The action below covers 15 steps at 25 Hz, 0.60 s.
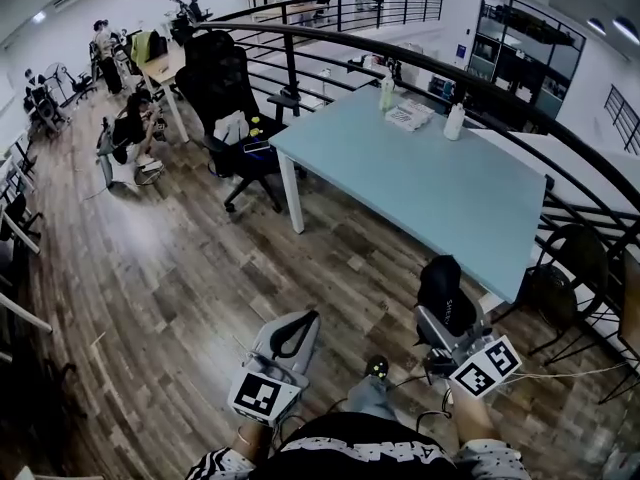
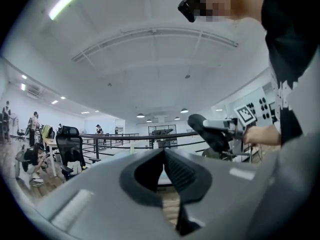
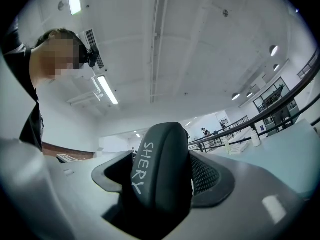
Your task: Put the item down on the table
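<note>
Pale blue table point(image 1: 430, 188) above a wooden floor. The right gripper point(image 3: 162, 166) clamps a black case marked SHERY point(image 1: 445, 286), held off the table's near edge and not yet set down. The left gripper point(image 2: 163, 154) is closed on nothing.

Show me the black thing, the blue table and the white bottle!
Black thing point(image 3: 164, 179): right gripper view, its rounded front, held between the jaws.
Blue table point(image 1: 430, 188): head view, bare part of its top.
White bottle point(image 1: 455, 122): head view, its body.
</note>
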{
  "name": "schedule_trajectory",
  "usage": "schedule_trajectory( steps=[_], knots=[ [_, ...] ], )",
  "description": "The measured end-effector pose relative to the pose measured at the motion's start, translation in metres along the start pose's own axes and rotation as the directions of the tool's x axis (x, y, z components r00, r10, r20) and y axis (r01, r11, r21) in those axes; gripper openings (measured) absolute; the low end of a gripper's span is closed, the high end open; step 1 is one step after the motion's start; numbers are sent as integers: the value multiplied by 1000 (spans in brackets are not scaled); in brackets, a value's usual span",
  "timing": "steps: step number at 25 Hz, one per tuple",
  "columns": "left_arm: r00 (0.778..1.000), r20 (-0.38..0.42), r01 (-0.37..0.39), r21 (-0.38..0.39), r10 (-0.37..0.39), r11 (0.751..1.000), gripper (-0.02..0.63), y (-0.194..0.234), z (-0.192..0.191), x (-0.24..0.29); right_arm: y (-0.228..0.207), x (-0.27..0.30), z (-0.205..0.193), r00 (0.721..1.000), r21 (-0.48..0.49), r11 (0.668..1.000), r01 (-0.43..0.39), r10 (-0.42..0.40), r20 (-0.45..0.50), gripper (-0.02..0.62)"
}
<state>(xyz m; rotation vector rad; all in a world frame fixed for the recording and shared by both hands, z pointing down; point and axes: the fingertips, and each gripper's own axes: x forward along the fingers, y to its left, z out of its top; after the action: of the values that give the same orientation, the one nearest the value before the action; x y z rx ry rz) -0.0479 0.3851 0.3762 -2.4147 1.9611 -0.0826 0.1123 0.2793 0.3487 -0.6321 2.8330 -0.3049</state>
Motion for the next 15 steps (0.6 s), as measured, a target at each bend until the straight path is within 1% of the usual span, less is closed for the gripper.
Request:
schedule_trajectory(
  steps=[3, 9, 11, 15],
  knots=[
    [1000, -10, -27, -11, 27, 1000, 0, 11, -2, 16, -16, 11, -2, 1000, 15, 1000, -16, 16, 0, 354],
    [999, -24, -35, -18, 35, 999, 0, 17, -8, 56, -54, 25, -7, 1000, 35, 999, -24, 25, -18, 354],
    [999, -25, -42, -8, 42, 999, 0, 23, -8, 67, -66, 32, -5, 1000, 38, 999, -24, 24, -17, 354],
    [998, -44, -53, -19, 52, 998, 0, 31, -7, 88, -85, 49, -2, 999, 41, 998, -37, 38, -20, 354]
  ],
)
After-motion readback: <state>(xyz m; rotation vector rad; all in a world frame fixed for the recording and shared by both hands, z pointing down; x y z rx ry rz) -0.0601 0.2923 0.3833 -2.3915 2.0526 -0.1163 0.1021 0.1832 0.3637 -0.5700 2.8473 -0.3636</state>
